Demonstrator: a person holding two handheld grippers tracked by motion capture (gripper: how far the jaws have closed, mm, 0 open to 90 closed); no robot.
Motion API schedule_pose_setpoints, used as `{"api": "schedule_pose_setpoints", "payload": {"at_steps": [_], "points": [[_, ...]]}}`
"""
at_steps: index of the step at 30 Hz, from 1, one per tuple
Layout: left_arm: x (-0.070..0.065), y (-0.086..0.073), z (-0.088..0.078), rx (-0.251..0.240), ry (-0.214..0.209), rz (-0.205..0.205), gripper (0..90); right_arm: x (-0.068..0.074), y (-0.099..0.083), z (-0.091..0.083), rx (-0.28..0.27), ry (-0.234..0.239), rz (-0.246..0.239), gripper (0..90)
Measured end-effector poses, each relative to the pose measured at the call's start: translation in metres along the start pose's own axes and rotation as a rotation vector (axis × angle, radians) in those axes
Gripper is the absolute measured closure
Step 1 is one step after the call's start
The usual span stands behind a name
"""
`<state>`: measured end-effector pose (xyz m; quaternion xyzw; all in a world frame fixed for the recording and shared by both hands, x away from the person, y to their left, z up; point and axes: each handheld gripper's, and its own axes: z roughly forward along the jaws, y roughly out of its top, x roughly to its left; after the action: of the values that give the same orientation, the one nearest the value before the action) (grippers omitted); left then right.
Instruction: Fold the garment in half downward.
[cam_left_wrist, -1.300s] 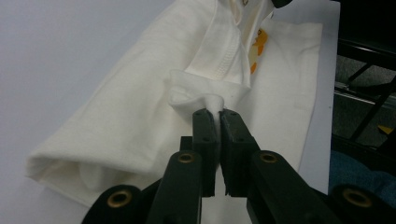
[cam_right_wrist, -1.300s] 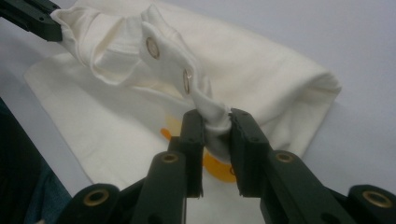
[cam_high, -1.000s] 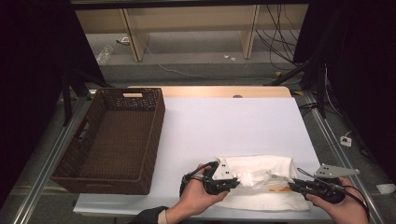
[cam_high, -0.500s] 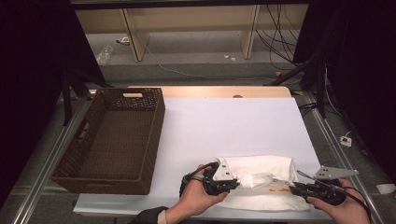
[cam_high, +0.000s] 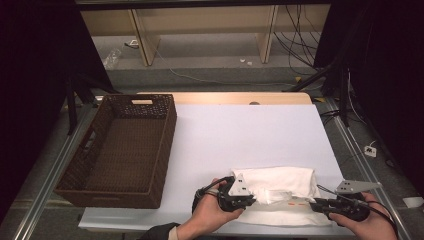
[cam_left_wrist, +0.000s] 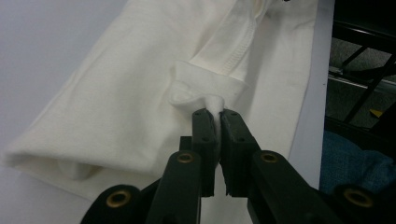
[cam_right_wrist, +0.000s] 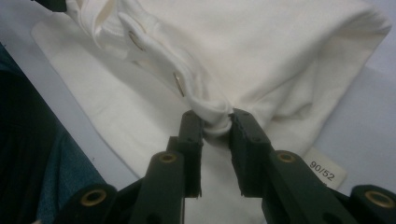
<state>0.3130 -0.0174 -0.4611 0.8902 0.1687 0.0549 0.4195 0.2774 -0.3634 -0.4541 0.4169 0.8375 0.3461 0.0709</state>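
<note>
The brown wicker basket (cam_high: 117, 150) sits far off to the left of both tools, with nothing inside it. The left tool (cam_high: 248, 200) is pressed together on a small folded corner of the white shirt (cam_high: 280, 182); in the left gripper view the left tool (cam_left_wrist: 219, 116) has a little tuft of cloth pinched right at its tips, and the rest of the white shirt (cam_left_wrist: 121, 98) lies in front of it and to its left. The shirt is folded in a soft heap on the white worktop (cam_high: 240, 130), between the two tools. The right tool (cam_high: 320, 204) is pinching the shirt too; in the right gripper view the right tool (cam_right_wrist: 217, 119) has a bunched roll of cloth squeezed between its tips, and a small size tag (cam_right_wrist: 327, 173) lies just to its right. I think the step in hand is folding the shirt, with both ends held. The next move needs both tools to lift together and carry the cloth over evenly, without letting go, so the fold lands flat.
</note>
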Motion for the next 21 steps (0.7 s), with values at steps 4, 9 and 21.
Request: {"api": "schedule_pose_setpoints", "payload": {"at_steps": [4,9,21], "points": [[-0.0005,-0.0004,0.0006,0.003,-0.001,0.001,84.4,0.0004,-0.0018,-0.0001,0.017,0.005,0.005,75.0],[-0.0006,-0.0011,0.0017,0.014,-0.007,0.003,84.3,-0.0001,-0.0036,0.001,0.038,0.01,0.003,75.0],[0.0004,-0.0043,-0.0053,0.018,-0.054,-0.035,74.6,0.0011,-0.0047,0.0025,0.096,0.026,-0.017,71.7]]}}
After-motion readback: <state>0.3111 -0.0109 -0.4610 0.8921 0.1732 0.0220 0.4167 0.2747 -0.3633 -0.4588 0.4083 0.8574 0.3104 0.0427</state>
